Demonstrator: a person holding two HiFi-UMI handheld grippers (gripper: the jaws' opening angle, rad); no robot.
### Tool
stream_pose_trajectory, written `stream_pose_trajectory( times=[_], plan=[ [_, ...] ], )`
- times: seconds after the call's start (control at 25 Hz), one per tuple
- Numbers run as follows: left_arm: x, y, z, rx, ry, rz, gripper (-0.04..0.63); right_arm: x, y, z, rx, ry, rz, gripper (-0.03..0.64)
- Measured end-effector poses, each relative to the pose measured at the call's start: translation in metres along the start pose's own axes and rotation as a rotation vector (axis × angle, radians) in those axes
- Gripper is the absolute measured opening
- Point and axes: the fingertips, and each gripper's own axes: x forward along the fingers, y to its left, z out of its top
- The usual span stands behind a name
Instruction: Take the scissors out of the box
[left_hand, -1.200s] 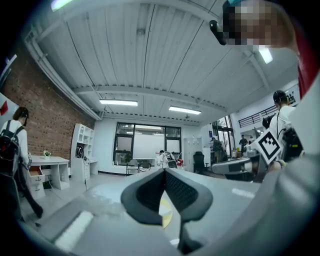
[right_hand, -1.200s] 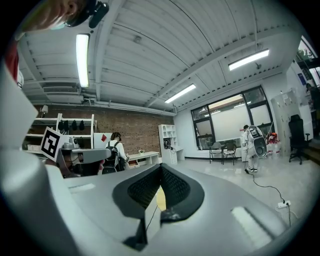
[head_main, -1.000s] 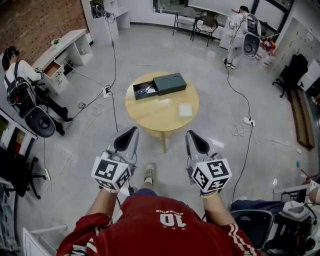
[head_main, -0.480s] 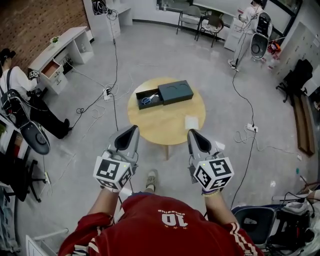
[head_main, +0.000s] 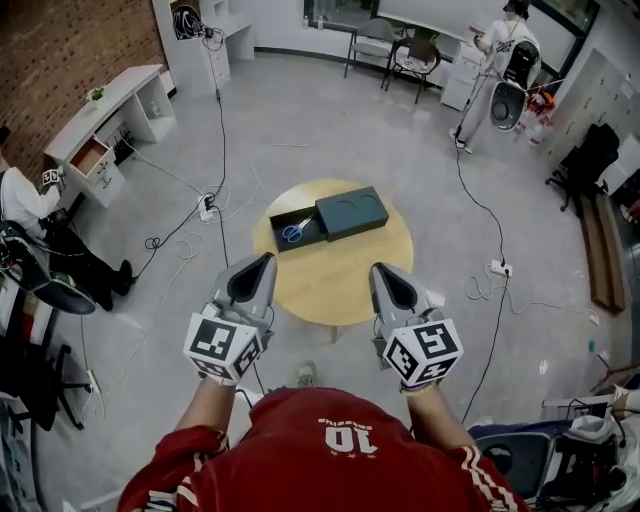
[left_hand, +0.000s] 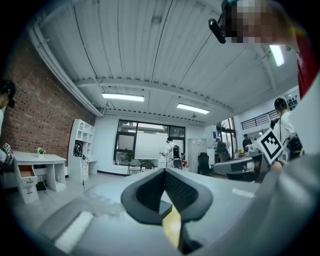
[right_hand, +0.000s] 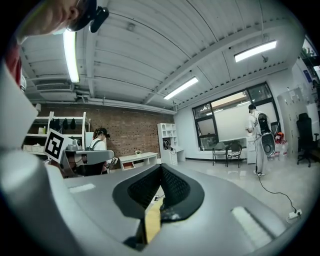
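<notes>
So in the head view there's a round wood table (head_main: 340, 290) in the middle of the frame, on a grey floor. The box (head_main: 330, 217) sits on the upper part of it. Its left end is open and the scissors (head_main: 293, 233), blue handles, are lying inside that open part. A dark lid (head_main: 352, 212) covers the rest of the box to the right.

Both grippers are in the lower middle of the frame, side by side and pointing up-frame toward the table. The left gripper (head_main: 265, 259) has its fingers pressed right together with nothing in them, and its own view shows the same: pads meeting at the tip, empty. Same deal with the right gripper (head_main: 378, 268), fully closed and holding nothing. In the picture their tips just overlap the lower edge of the table, and neither one is anywhere close to the box.

Along the bottom edge you get the wearer's red shirt (head_main: 320, 450). Other stuff around: a person (head_main: 505, 60) standing at the upper right, another person (head_main: 25, 215) seated at the left edge, a white desk (head_main: 100, 120) against the brick wall at the upper left, and cables (head_main: 215, 195) trailing over the floor left of the table.
</notes>
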Motion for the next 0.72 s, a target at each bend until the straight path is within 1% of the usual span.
stream_pose_trajectory(
  times=[0.32, 0.48, 0.72],
  plan=[
    [0.039, 0.037, 0.000, -0.008, -0.009, -0.071, 0.003, 0.049, -0.005, 0.008, -0.006, 0.001, -0.025, -0.001],
    [0.053, 0.056, -0.001, -0.008, -0.015, -0.087, 0.003, 0.065, -0.007, 0.013, -0.014, -0.009, -0.045, 0.000],
    [0.064, 0.070, -0.006, -0.028, -0.012, -0.109, 0.003, 0.078, -0.008, 0.014, -0.017, -0.005, -0.057, -0.001]
  ],
)
